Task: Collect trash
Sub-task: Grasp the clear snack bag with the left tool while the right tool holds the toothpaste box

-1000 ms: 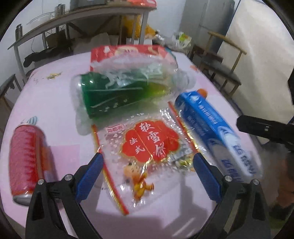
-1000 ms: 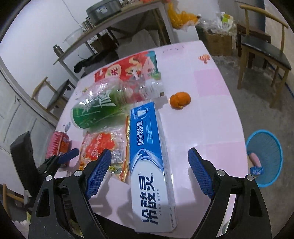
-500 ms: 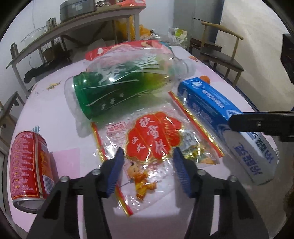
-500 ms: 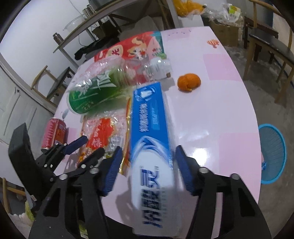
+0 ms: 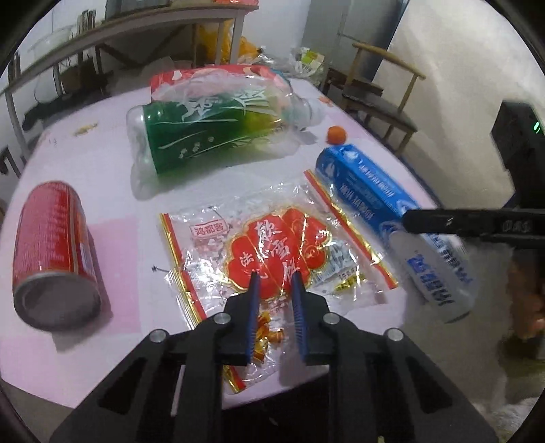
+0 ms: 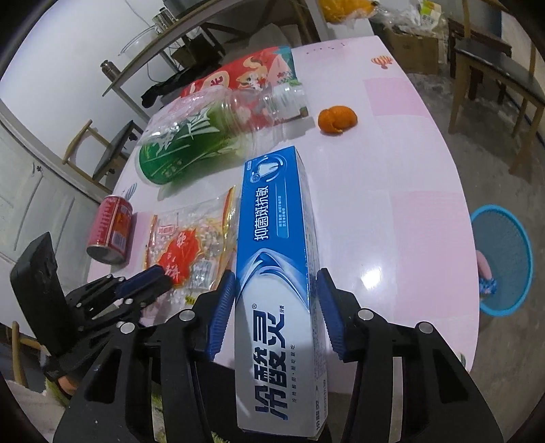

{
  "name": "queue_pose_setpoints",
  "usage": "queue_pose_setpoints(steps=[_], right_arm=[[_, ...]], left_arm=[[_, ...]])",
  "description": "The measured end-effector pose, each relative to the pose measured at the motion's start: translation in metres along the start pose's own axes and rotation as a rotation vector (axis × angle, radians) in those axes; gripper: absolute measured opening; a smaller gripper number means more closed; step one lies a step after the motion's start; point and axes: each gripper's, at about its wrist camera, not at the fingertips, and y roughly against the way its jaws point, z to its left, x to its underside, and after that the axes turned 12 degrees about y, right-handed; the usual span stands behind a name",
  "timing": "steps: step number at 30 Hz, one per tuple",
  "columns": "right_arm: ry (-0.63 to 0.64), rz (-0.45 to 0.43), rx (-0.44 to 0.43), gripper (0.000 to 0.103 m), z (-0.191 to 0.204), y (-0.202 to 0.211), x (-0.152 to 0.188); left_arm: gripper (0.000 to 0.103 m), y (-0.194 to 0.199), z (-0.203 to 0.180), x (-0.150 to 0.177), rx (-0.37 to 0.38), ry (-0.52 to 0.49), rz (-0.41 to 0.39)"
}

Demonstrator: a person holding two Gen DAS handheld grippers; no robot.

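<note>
Where pink table (image 6: 402, 191) ends (right): blue basket (image 6: 511, 306).

Looked like a lived-in home, kind of a dining-slash-storage room: glossy pink round table (image 6: 402, 211), wooden chairs with dark seats (image 6: 494, 68), grey metal shelf piled with pots (image 5: 112, 20), bare concrete floor (image 6: 483, 163), blue mesh plastic wastebasket (image 6: 504, 262).
</note>
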Motion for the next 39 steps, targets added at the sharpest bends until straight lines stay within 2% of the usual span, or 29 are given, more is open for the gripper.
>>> queue_pose_setpoints(steps=[2,3,4,5,7,11,13,17,28,29,31,35,38,39], right_arm=[[-0.001,-0.004,0.001,0.046,0.000,0.000,0.001],[-0.003,-0.005,-0.001,0.047,0.000,-0.001,0.000],[-0.005,-0.006,-0.003,0.047,-0.001,-0.001,0.000],[-0.006,-0.007,-0.004,0.047,-0.001,-0.001,-0.001],[-0.005,-0.009,-0.004,0.047,-0.001,-0.002,-0.001],[-0.008,-0.014,-0.009,0.047,-0.004,-0.002,0.002],[-0.012,-0.017,-0.017,0.047,-0.006,-0.001,0.003],[-0.015,-0.017,-0.026,0.048,-0.007,-0.002,0.004],[-0.023,-0.020,-0.044,0.049,-0.008,-0.004,0.006],[-0.023,-0.021,-0.045,0.049,-0.009,-0.004,0.006],[-0.024,-0.023,-0.045,0.049,-0.009,-0.004,0.006],[-0.023,-0.026,-0.045,0.049,-0.009,-0.004,0.007],[-0.024,-0.025,-0.046,0.049,-0.010,-0.004,0.007],[-0.024,-0.026,-0.046,0.049,-0.009,-0.004,0.007]], left_arm=[[0.041,0.004,0.000,0.001,0.019,0.007,-0.002],[0.060,0.004,-0.001,-0.001,0.017,0.007,-0.004],[0.068,0.005,-0.003,-0.002,0.012,0.006,-0.010],[0.070,0.005,-0.004,-0.004,0.006,0.005,-0.020],[0.082,0.004,-0.006,-0.008,-0.003,0.004,-0.015],[0.084,-0.015,-0.009,-0.015,-0.067,0.000,0.032],[0.088,-0.019,-0.014,-0.015,-0.098,-0.029,0.026],[0.088,-0.023,-0.021,-0.011,-0.136,-0.072,0.016],[0.085,-0.024,-0.018,-0.008,-0.132,-0.101,0.019],[0.083,-0.024,-0.019,-0.008,-0.134,-0.101,0.016],[0.068,-0.022,-0.018,-0.008,-0.151,-0.094,0.004],[0.058,-0.019,-0.016,-0.010,-0.169,-0.094,-0.007],[0.046,-0.018,-0.019,-0.009,-0.168,-0.107,-0.015],[0.039,-0.019,-0.020,-0.009,-0.165,-0.110,-0.016]])
